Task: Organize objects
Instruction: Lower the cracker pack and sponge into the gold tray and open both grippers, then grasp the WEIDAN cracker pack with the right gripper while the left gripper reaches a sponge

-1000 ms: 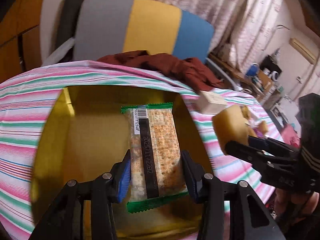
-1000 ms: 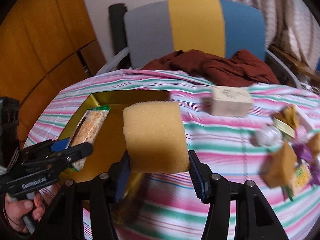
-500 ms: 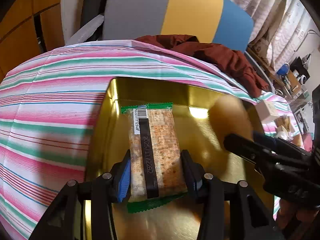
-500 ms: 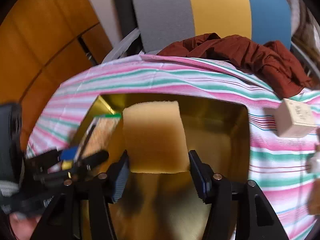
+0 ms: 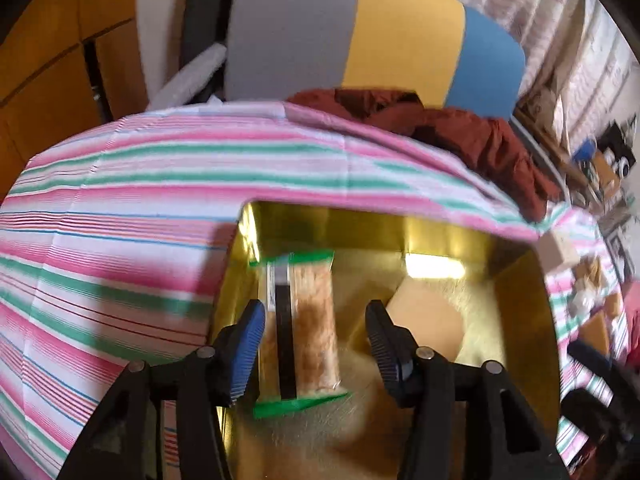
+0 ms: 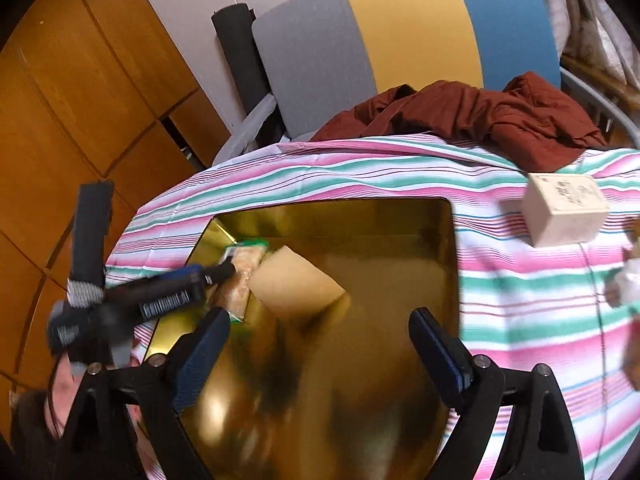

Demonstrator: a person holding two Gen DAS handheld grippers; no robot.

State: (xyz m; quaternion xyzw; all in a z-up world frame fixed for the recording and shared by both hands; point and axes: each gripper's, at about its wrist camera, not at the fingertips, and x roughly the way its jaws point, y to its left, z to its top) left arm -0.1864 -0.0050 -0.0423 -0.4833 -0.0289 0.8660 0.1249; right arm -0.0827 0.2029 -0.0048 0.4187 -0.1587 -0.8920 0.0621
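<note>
A gold tin box (image 5: 516, 292) (image 6: 400, 216) stands on the striped tablecloth. A green-edged cracker packet (image 5: 308, 320) (image 6: 242, 276) lies inside it at the left. A yellow sponge (image 5: 428, 320) (image 6: 296, 284) lies inside beside the packet. My left gripper (image 5: 316, 332) is open, its jaws apart on either side of the packet without touching it. My right gripper (image 6: 320, 344) is open wide and empty above the box, the sponge lying free ahead of it. The left gripper also shows in the right wrist view (image 6: 216, 272), at the packet.
A beige wooden block (image 6: 564, 210) stands on the cloth right of the box. Small snacks and sponges lie at the far right (image 5: 592, 304). A dark red garment (image 6: 480, 116) and a grey, yellow and blue chair (image 6: 400, 28) are behind the table.
Both grippers have opened. The right one let go of the sponge, which now lies in the box. The left one let go of the cracker packet and pulled back a little.
</note>
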